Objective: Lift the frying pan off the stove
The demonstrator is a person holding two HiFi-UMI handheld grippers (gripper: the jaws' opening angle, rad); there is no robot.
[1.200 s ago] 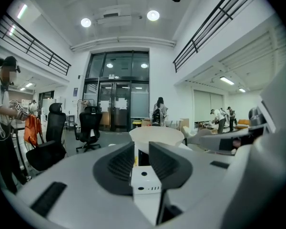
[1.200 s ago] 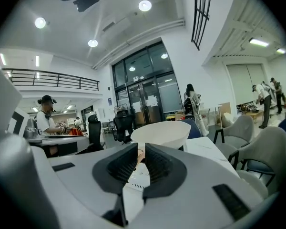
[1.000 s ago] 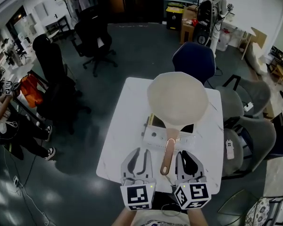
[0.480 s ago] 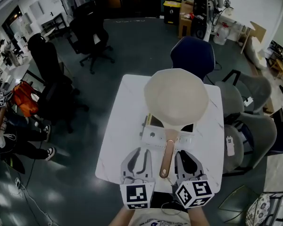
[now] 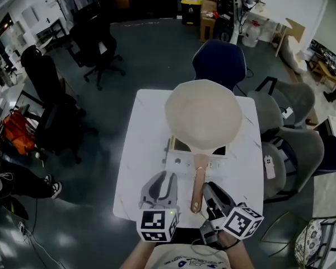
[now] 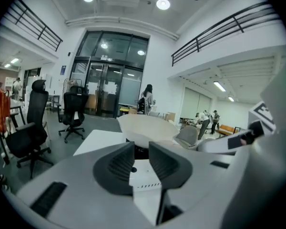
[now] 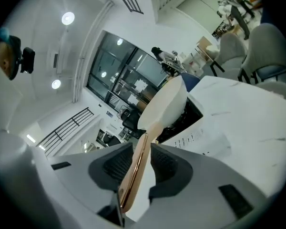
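Note:
A cream frying pan (image 5: pixel 203 115) sits on a white single-burner stove (image 5: pixel 182 162) on the white table (image 5: pixel 135 167). Its copper handle (image 5: pixel 198 186) points toward me. My left gripper (image 5: pixel 167 179) is shut and empty, left of the handle and facing the stove (image 6: pixel 145 175). My right gripper (image 5: pixel 208 188) is rolled over, close on the handle's right side. In the right gripper view its jaws (image 7: pixel 142 151) have just been opening slightly and the handle (image 7: pixel 136 171) runs along the narrow gap between them. I cannot make out whether the pads touch it.
Several office chairs ring the table: a dark blue one (image 5: pixel 215 63) behind it, grey ones (image 5: pixel 291 150) to the right. A white remote-like object (image 5: pixel 266 167) lies at the table's right edge. More black chairs (image 5: pixel 50 94) stand on the floor to the left.
The right gripper has rolled, so its marker cube tips to the right, and its tips have swung in against the handle. The left gripper has edged forward and down.

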